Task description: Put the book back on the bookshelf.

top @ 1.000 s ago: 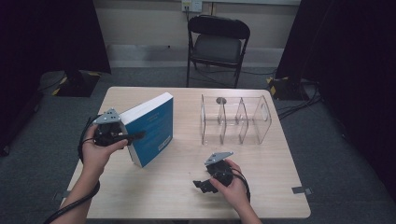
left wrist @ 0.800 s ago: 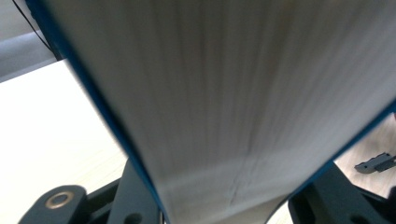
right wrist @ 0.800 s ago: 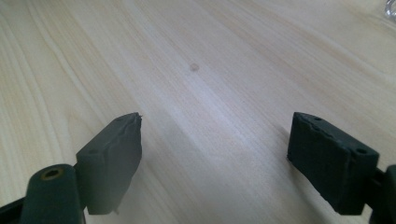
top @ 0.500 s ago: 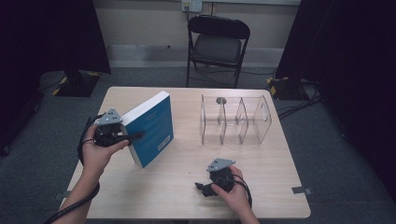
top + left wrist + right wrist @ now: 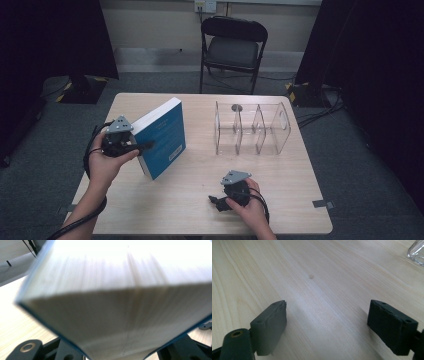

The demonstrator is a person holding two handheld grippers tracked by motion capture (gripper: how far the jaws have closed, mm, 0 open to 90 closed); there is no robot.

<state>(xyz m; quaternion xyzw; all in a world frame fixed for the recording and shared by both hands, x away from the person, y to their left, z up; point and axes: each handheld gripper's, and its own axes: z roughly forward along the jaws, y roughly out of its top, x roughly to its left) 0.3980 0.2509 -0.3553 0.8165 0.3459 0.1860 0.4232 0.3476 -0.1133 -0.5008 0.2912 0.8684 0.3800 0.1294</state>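
meanwhile left hand-held gripper [image 5: 142, 146] clamps blue book [image 5: 164, 135] edge, tilted.

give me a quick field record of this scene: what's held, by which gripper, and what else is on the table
held item: thick blue-covered book, tilted, lower corner on the table
holder: left gripper, jaws clamped across the book, just easing open slightly
right gripper: jaws wide apart, nothing between them, low over the table
table: light wooden table
other item: clear plastic divided organiser, right of the book

Book [image 5: 162, 137] blue cover, cream page edges; table [image 5: 280, 175] pale wood grain; organizer [image 5: 252, 127] clear; chair [image 5: 234, 47] black.
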